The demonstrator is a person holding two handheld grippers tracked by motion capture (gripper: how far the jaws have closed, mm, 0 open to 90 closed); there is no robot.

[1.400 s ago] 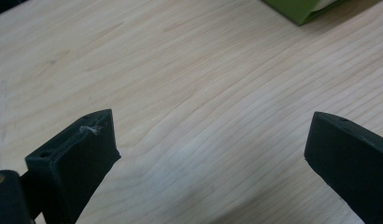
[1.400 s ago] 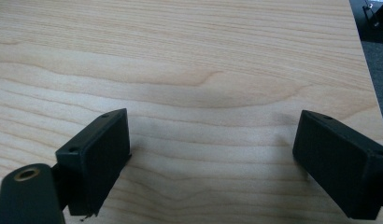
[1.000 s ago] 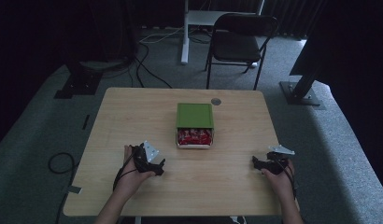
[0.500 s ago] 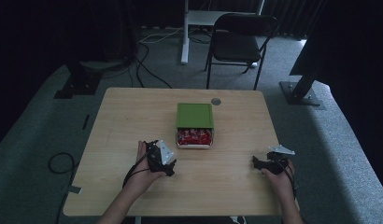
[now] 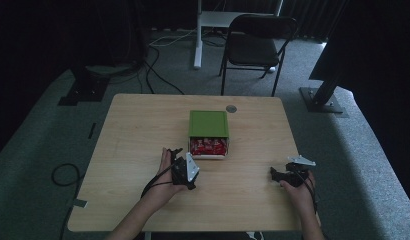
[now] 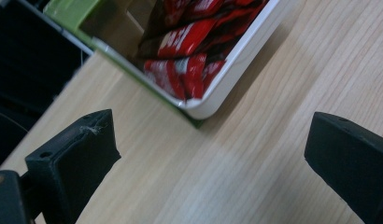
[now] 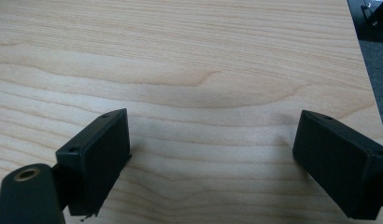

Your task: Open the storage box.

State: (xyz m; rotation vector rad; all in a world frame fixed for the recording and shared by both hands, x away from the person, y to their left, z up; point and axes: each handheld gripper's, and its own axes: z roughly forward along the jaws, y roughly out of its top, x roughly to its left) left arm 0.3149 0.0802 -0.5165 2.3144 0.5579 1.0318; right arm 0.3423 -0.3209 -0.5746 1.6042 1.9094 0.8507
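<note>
Left gripper [image 5: 179,161] jaws spread wide and empty, tilted, with the white tray [image 6: 236,70] of red packets [image 6: 187,72] just ahead of and above them, its near corner between the jaws' line and the green lid [image 5: 208,123] pushed back beyond; right gripper [image 5: 280,175] jaws also wide, nothing between them but bare tabletop [image 7: 194,70]. Risk, as I judge it: coming in skewed like this, one jaw could catch the tray rim and shove or tip the tray, or pinch several slippery packets at once and drop some. Against the earlier frames, the left gripper has moved in toward the tray and rolled over; the right has hardly shifted.
</note>
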